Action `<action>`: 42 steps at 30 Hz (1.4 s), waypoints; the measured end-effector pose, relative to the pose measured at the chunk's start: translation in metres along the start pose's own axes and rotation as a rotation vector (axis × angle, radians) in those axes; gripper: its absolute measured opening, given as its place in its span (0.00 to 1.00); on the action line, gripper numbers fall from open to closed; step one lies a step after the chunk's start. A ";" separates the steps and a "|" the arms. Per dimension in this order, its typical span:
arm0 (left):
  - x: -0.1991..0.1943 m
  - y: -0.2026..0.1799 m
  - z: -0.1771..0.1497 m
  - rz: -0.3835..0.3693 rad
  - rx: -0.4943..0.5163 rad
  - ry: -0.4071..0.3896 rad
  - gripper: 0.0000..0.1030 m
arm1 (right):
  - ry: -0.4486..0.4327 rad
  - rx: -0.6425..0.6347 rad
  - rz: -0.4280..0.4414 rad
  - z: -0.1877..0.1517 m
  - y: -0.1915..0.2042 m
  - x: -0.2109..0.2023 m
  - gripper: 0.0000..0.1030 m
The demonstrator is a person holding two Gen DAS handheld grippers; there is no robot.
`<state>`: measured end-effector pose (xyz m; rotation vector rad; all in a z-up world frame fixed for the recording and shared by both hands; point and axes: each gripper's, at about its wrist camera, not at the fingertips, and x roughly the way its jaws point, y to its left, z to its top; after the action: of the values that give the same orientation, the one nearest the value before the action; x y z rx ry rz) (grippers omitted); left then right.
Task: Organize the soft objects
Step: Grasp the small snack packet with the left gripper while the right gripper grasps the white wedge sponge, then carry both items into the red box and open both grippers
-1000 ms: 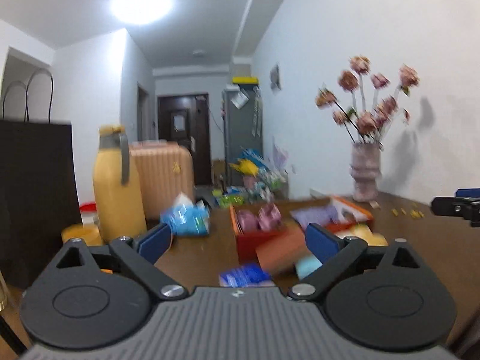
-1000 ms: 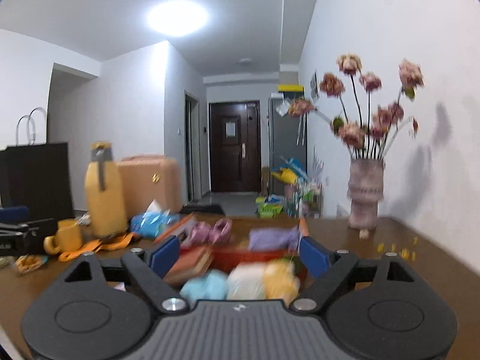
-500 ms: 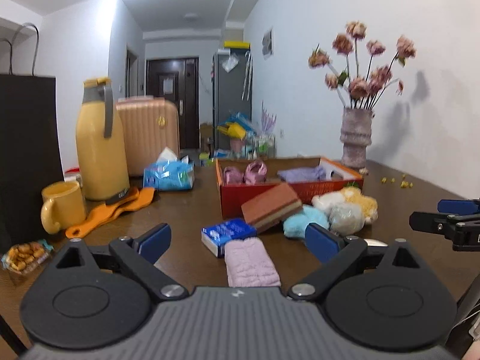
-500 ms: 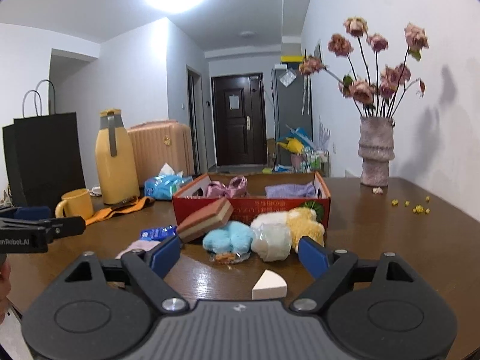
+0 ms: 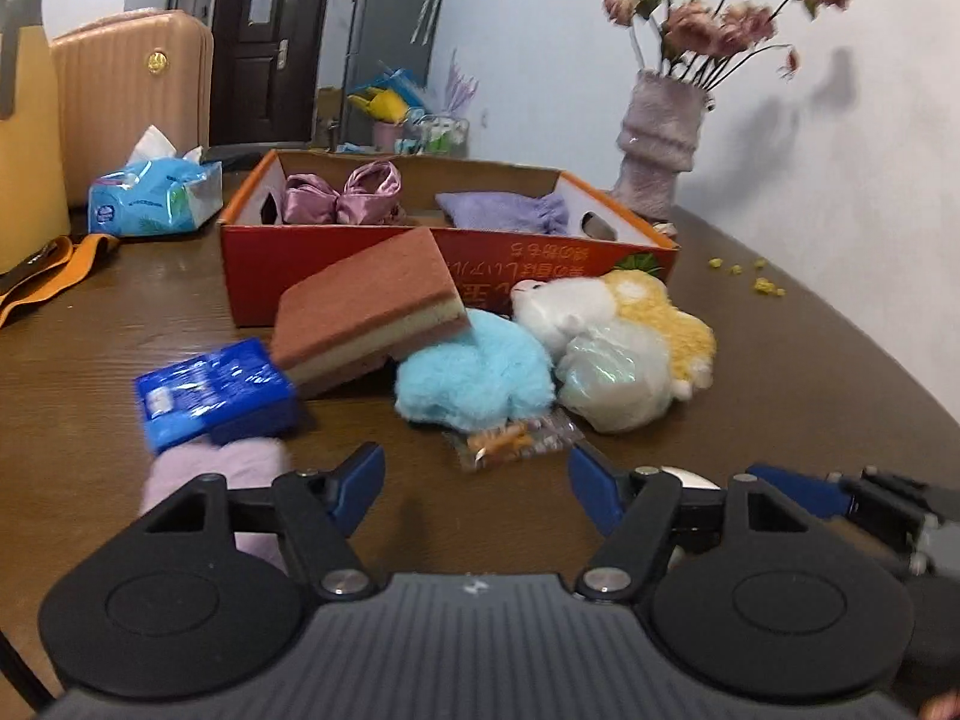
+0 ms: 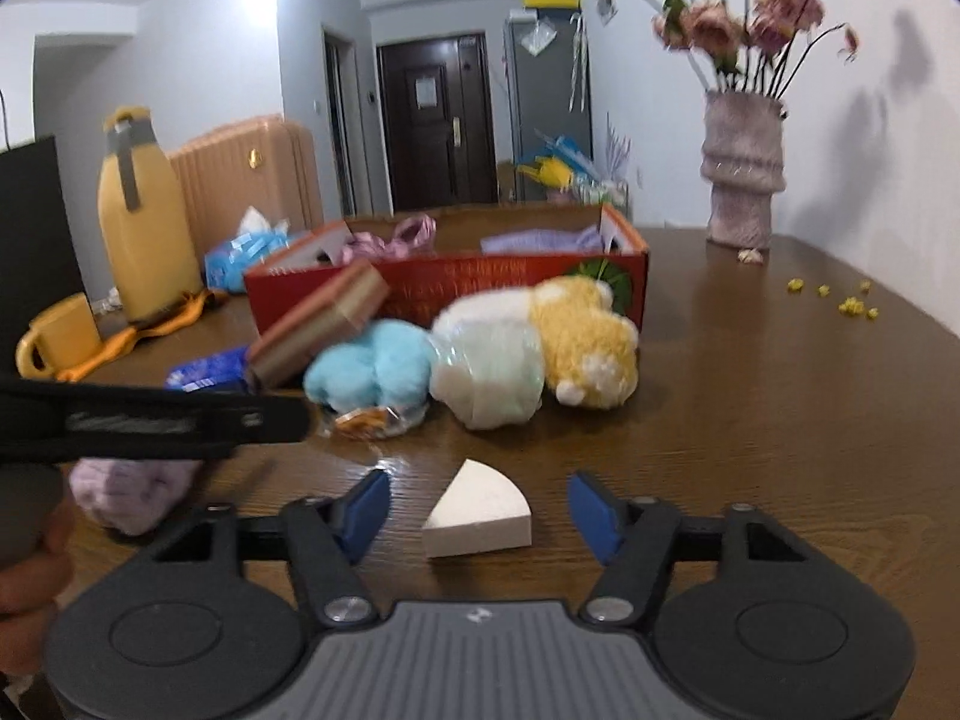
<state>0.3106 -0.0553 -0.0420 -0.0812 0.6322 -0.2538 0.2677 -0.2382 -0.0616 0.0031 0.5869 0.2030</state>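
Both grippers had dropped low toward the table, right gripper (image 6: 477,507) wide around the white wedge sponge (image 6: 478,510), left gripper (image 5: 477,487) wide and empty short of the toys (image 5: 474,375) outside the red box (image 5: 360,252), so picking was about to start.

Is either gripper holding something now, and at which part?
Nothing is held. The left gripper and right gripper are open; the white wedge lies untouched between the right fingers.
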 end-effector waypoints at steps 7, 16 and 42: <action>0.045 -0.022 0.008 0.063 -0.002 0.032 0.72 | 0.002 -0.009 0.036 0.006 -0.017 0.012 0.28; 0.053 -0.028 0.003 0.158 0.010 0.035 0.46 | -0.019 0.022 0.077 0.005 -0.032 0.002 0.28; -0.085 -0.026 -0.031 0.101 0.041 -0.148 0.13 | -0.110 0.005 0.124 -0.007 -0.003 -0.068 0.26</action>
<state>0.2204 -0.0586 -0.0138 -0.0277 0.4824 -0.1615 0.2091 -0.2545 -0.0303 0.0556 0.4780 0.3201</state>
